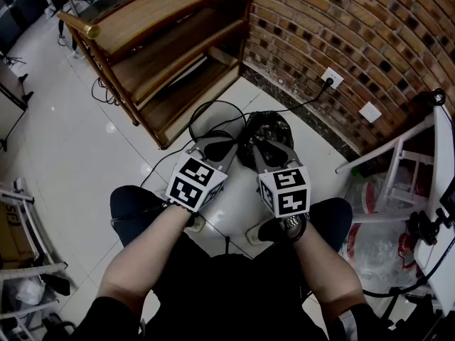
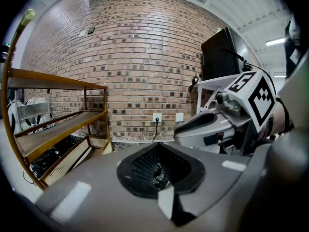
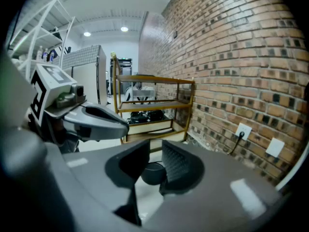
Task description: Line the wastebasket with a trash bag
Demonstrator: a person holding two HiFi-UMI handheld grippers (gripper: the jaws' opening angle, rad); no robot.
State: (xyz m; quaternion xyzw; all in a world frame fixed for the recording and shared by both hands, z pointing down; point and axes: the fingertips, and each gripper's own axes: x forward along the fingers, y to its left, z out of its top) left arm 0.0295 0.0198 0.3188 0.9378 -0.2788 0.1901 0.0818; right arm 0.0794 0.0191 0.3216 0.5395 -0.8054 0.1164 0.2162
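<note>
— On the white tiled floor [image 1: 85,155], close to its edge along the brick wall [image 1: 341,20], what lies in front of the knees?

— A black, glossy, crumpled trash bag [image 1: 264,130], heaped just ahead of both tools. Whether a bin stands under it, I cannot tell.

— How does the left gripper [image 2: 157,175] stand?

— Its jaws are pressed together, and a small crinkled scrap of shiny black film shows pinched at their tips. It looks like a fold of the bag.

— And the right gripper [image 3: 153,163]?

— Its jaws stand a narrow way apart, with nothing pressed between the pads. Through the gap a dark round thing [image 3: 153,174] shows on the floor beyond them. The two tools sit side by side, both tilted downward toward the bag.

— What else is in the room?

— A low wooden shelf [image 1: 163,41] stands at an angle by the wall. A black cable [image 1: 206,112] loops over the tiles beside the bag and runs to a white socket [image 1: 331,77] low on the bricks, with a blank plate [image 1: 370,111] next to it. A white rack [image 1: 398,155] leans in at the right, with pale plastic bags [image 1: 373,190] beneath it. The tiles are glossy and throw back the ceiling lights.
</note>
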